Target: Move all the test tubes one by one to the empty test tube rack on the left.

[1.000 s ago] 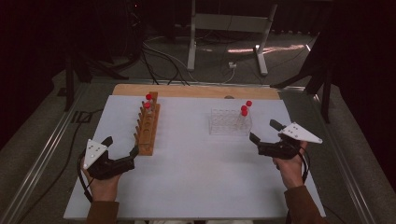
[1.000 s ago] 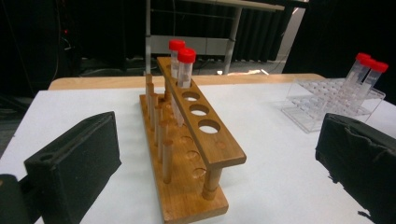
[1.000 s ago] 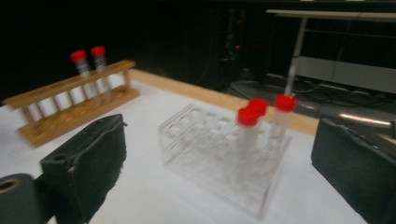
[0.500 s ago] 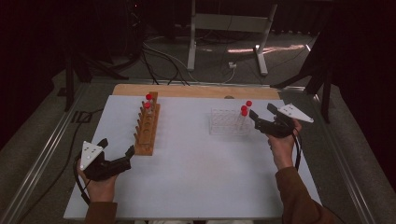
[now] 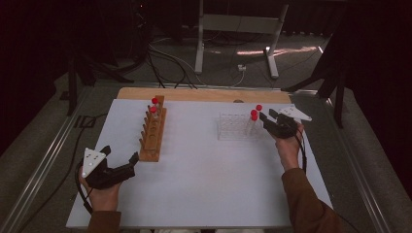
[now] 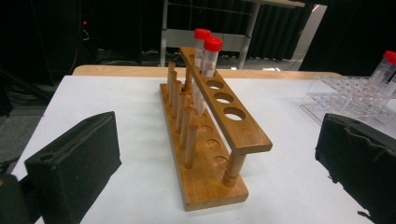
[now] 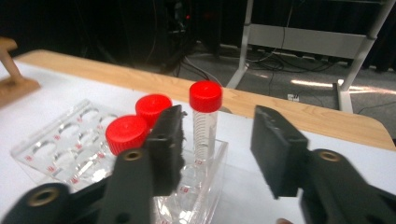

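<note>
right claw [image 7: 217,149]: jaws closing, still apart around a red-capped tube [image 7: 205,122] upright in the clear rack [image 5: 233,127] | left claw [image 5: 119,167]: apart, resting beside the wooden rack [image 5: 153,136] on the tabletop [image 5: 209,179]

The left gripper [image 5: 127,162] lies low at seven o'clock, jaws wide apart, pointing toward two. The right gripper [image 5: 266,121] at two o'clock points toward ten, jaws just closing, a gap left.

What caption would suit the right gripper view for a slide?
Right claw, jaws just closing but not yet gripping, brackets a red-capped tube standing in the clear rack.
</note>
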`<state>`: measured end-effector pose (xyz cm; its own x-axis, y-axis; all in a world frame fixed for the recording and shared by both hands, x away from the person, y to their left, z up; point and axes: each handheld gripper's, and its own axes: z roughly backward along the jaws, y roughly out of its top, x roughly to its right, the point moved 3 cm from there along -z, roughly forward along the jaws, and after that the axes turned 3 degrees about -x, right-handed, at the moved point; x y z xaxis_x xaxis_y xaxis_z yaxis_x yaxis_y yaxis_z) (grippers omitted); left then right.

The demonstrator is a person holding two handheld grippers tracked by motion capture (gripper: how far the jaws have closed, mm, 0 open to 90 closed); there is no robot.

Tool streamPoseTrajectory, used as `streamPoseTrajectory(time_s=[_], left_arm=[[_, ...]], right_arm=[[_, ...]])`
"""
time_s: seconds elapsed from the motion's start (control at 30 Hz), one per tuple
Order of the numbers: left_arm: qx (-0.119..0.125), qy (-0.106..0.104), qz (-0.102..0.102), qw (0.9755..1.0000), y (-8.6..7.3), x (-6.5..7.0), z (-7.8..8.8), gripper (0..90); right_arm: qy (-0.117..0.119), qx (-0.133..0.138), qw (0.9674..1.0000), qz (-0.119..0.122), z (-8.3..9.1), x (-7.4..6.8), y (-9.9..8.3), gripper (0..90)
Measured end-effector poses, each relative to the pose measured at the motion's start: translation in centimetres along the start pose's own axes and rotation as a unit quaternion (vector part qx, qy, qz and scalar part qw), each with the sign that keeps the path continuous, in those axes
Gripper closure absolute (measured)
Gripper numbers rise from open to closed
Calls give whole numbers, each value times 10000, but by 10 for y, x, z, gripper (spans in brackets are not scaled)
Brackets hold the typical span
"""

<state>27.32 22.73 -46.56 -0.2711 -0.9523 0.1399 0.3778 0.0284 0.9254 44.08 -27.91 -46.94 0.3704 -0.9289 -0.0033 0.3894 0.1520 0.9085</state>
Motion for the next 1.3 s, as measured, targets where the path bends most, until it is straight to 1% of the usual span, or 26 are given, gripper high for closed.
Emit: streamPoseTrajectory(time_s=[0.03,0.1,0.2,0.23,0.37,0.43,0.5,0.57,0.67,0.77,0.8,0.87,0.97,1.1,1.23,1.3], left_arm=[[3,-7,-7,10000,0,1,0,7],[14,-22,-15,10000,1,2,0,7],[-1,-20,-18,10000,0,2,0,7],[4,-20,1,10000,0,2,0,7],[14,-17,11,10000,1,1,1,7],[29,-29,16,10000,1,2,1,7],[46,-34,12,10000,2,2,2,7],[39,-31,13,10000,2,2,2,7],[31,-33,30,10000,1,1,2,7],[66,-31,43,10000,2,1,3,7],[65,-30,42,10000,2,1,4,7],[64,-30,46,10000,2,0,4,7],[64,-26,46,10000,2,0,4,7],[68,-21,75,9999,2,-1,4,8],[107,24,86,9999,1,-1,4,11],[107,37,80,9999,1,-1,4,11]], right_arm=[[3,-39,10000,70,-2,-1,-1,589],[4,-99,9999,127,-7,-1,-2,610],[62,-183,9998,48,-13,0,-6,640],[46,-211,9997,67,-15,0,-7,643],[96,-221,9997,7,-21,-1,-9,676],[105,-218,9997,4,-24,-2,-9,689],[115,-219,9997,-57,-26,-1,-7,709],[90,-238,9997,-11,-28,-2,-3,729],[27,-285,9995,108,-32,-5,0,736],[7,-296,9996,42,-34,-4,-1,726],[-15,-308,9995,69,-36,-4,-2,724],[-39,-337,9994,36,-37,-5,-3,733],[-74,-314,9995,13,-37,-7,-2,745],[-73,-192,9998,-39,-32,-6,4,747],[-48,-19,9999,-131,-23,-6,13,748],[-39,73,9999,-102,-17,-6,17,748]])
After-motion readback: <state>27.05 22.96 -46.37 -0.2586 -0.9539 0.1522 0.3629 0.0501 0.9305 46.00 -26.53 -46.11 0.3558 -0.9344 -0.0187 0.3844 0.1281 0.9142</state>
